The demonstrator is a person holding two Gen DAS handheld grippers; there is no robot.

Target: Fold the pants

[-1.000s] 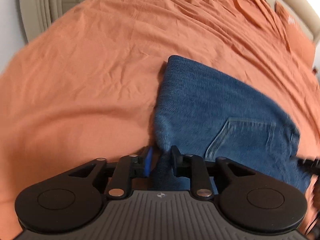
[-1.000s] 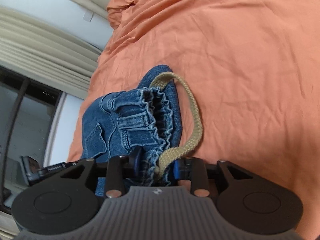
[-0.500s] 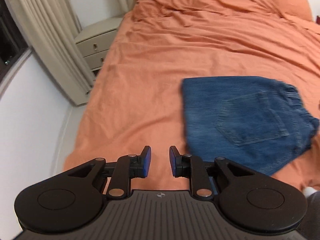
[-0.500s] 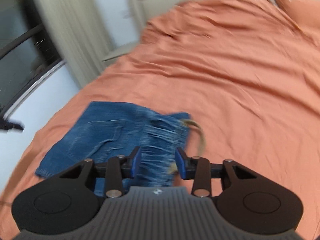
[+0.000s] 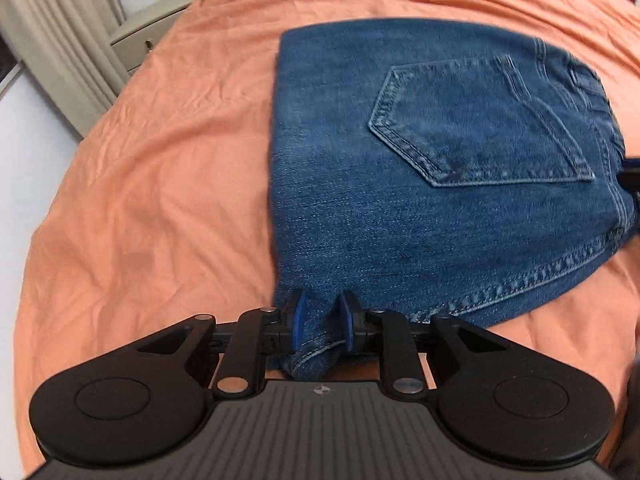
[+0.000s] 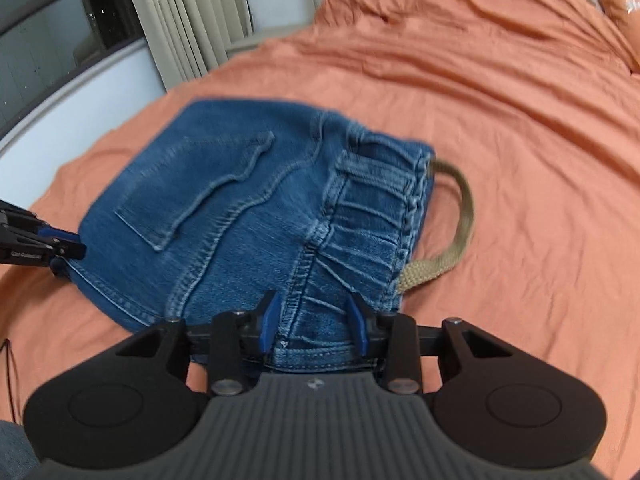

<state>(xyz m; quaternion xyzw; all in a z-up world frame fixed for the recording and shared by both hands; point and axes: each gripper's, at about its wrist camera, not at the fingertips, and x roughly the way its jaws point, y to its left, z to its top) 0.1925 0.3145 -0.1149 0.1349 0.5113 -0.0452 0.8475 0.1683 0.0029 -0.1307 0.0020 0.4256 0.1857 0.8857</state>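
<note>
Folded blue denim pants [image 5: 420, 168] lie on the orange bed sheet [image 5: 160, 160], back pocket up. My left gripper [image 5: 320, 322] has its open jaws around the near left corner of the pants. In the right wrist view the pants [image 6: 240, 208] show their elastic waistband and a tan drawstring [image 6: 460, 224] looping out to the right. My right gripper [image 6: 312, 320] is open, its jaws around the near waistband corner. The left gripper's tip shows at the left edge [image 6: 60, 246] of the right wrist view.
The sheet [image 6: 500, 120] runs far back to a headboard and an orange pillow [image 6: 616, 4]. A beige nightstand [image 5: 148, 36] and curtains [image 5: 60, 60] stand left of the bed. A window with a dark rail [image 6: 60, 20] lies behind the curtain.
Both grippers let go of the pants, drew back, then came forward again. Their open jaws now stand around the near corners of the folded pants.
</note>
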